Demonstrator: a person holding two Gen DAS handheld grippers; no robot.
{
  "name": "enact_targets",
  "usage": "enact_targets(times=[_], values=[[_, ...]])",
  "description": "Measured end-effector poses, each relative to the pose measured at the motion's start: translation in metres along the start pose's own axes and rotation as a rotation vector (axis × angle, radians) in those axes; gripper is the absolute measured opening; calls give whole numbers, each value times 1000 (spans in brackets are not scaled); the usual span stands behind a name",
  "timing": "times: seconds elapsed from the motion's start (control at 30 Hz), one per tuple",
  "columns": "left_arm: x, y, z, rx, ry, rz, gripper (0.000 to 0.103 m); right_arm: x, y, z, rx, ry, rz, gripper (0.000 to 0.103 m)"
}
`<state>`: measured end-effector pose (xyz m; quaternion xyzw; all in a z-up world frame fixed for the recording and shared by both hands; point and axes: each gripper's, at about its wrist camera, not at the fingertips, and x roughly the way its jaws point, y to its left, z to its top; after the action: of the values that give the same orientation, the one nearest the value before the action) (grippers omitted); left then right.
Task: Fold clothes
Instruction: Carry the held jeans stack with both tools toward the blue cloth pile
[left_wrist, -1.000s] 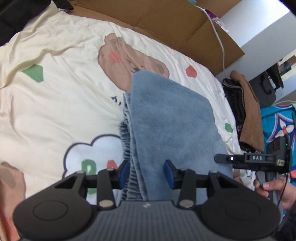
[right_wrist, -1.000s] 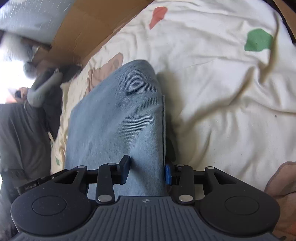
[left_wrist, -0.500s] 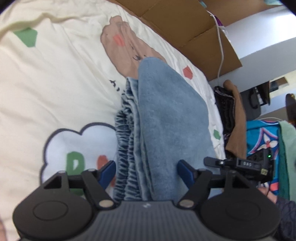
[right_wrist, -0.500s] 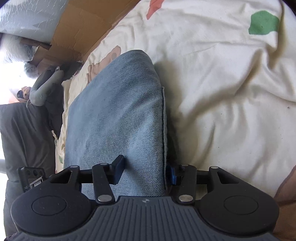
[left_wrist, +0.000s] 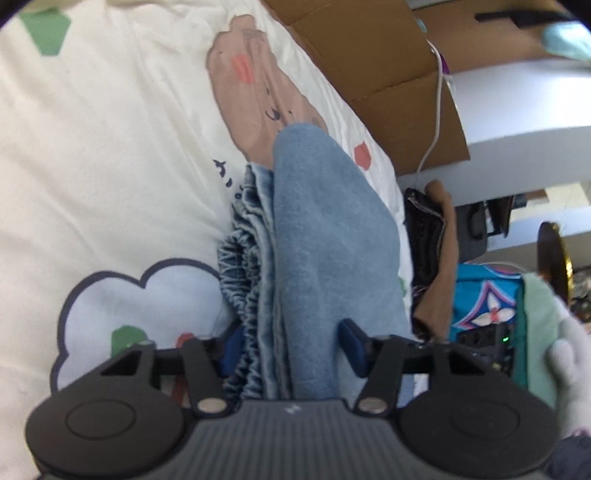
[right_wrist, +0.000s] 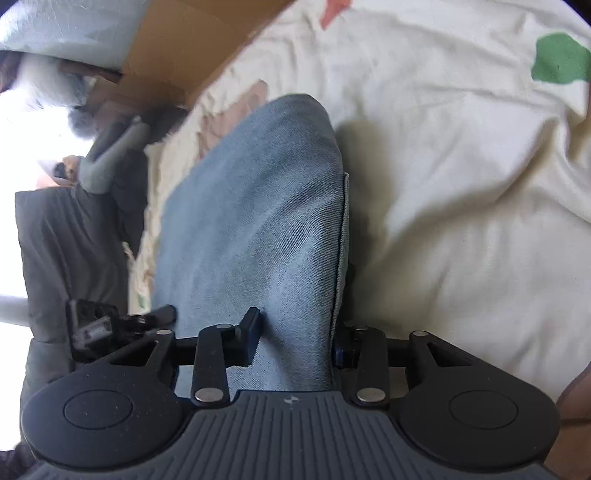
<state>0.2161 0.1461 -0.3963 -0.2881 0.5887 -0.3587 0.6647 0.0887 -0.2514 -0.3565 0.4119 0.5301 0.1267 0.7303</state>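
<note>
Across the cream printed bedspread (left_wrist: 110, 155) at frame centre lay the folded blue jeans (left_wrist: 325, 236), with the left gripper (left_wrist: 290, 341) and right gripper (right_wrist: 297, 339) fingers each closed on its near end.

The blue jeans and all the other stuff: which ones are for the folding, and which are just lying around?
For the folding:
folded blue denim jeans
left gripper
right gripper
cream cartoon-print bedsheet

Just lying around:
brown cardboard box
white cable
brown garment
</note>
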Motion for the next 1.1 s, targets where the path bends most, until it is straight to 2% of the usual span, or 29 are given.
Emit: enact_targets(times=[0.07,0.17,0.3,0.4,0.43,0.47,0.53,0.57,0.6,0.67,0.7,0.73,0.8,0.9,0.97,1.1], values=[[7,0,9,6,31,17,67,5,-5,2,13,0,12,51],[20,2,24,-9,71,27,74,9,-8,6,43,0,32,52],[32,-4,40,15,96,50,76,10,-4,6,20,0,27,50],[34,-4,41,26,101,68,71,6,1,4,12,1,35,35],[33,-5,41,28,103,74,67,4,1,5,20,3,59,33],[32,-5,41,15,104,74,62,2,1,7,23,6,85,32],[32,-6,43,-16,108,73,60,3,1,12,12,18,77,33],[32,-6,44,-15,114,75,59,5,0,13,8,23,62,38],[32,-6,45,-11,121,77,59,8,-2,14,9,25,48,47],[35,-6,46,-1,137,89,63,14,-5,14,26,10,54,52],[38,-7,45,0,147,97,69,16,-5,13,33,4,60,53],[41,-8,45,0,157,104,74,18,-5,12,36,-2,62,52],[47,-12,42,16,157,120,77,18,-3,10,25,-8,50,41],[47,-14,39,22,137,138,65,12,5,9,-4,-1,36,29],[43,-14,38,11,127,141,59,8,13,8,-25,0,13,27],[37,-27,35,43,117,171,56,4,28,7,-32,0,-40,26]])
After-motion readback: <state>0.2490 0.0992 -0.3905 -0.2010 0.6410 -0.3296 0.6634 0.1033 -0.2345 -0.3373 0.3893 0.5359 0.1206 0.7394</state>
